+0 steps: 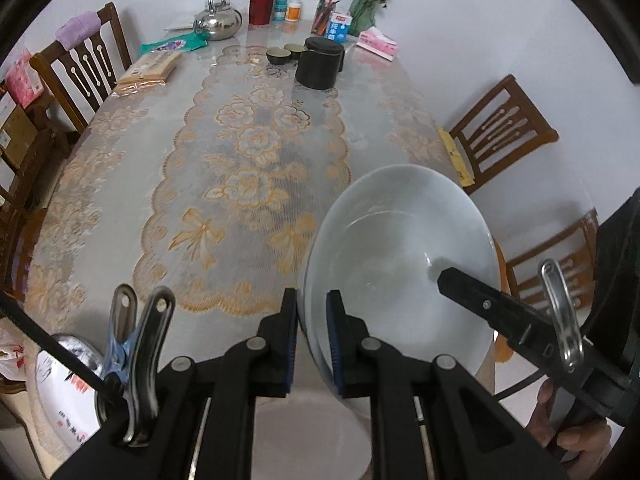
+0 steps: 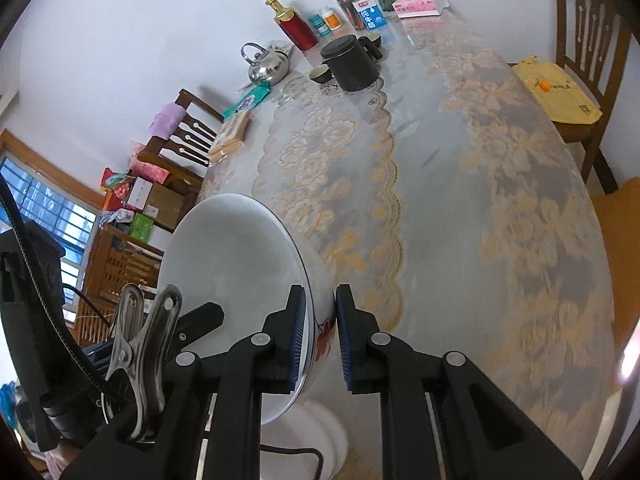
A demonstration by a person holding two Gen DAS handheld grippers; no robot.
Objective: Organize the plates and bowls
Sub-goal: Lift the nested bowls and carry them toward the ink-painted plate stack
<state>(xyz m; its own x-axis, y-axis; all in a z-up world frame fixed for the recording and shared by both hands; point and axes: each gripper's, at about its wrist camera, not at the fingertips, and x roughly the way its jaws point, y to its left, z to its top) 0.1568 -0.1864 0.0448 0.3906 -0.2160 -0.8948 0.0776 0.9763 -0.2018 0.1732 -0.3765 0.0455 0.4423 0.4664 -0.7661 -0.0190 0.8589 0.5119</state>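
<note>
Both grippers, left (image 1: 312, 344) and right (image 2: 320, 340), clamped on opposite rim walls of white bowl (image 1: 400, 248) held aloft over table (image 1: 120, 208) near edge; best kept level, lowered together, released simultaneously.

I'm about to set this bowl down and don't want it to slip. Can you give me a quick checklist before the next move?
1. Left gripper clamps the white bowl rim: ok.
2. Right gripper has the opposite rim between its fingers: ok; firmness of contact cannot tell.
3. Bowl level: not ok, tilted.
4. Bowl contents: ok, looks empty.
5. Free space on the lace tablecloth ahead: ok.
6. White object directly under the bowl: cannot tell what it is.
</note>
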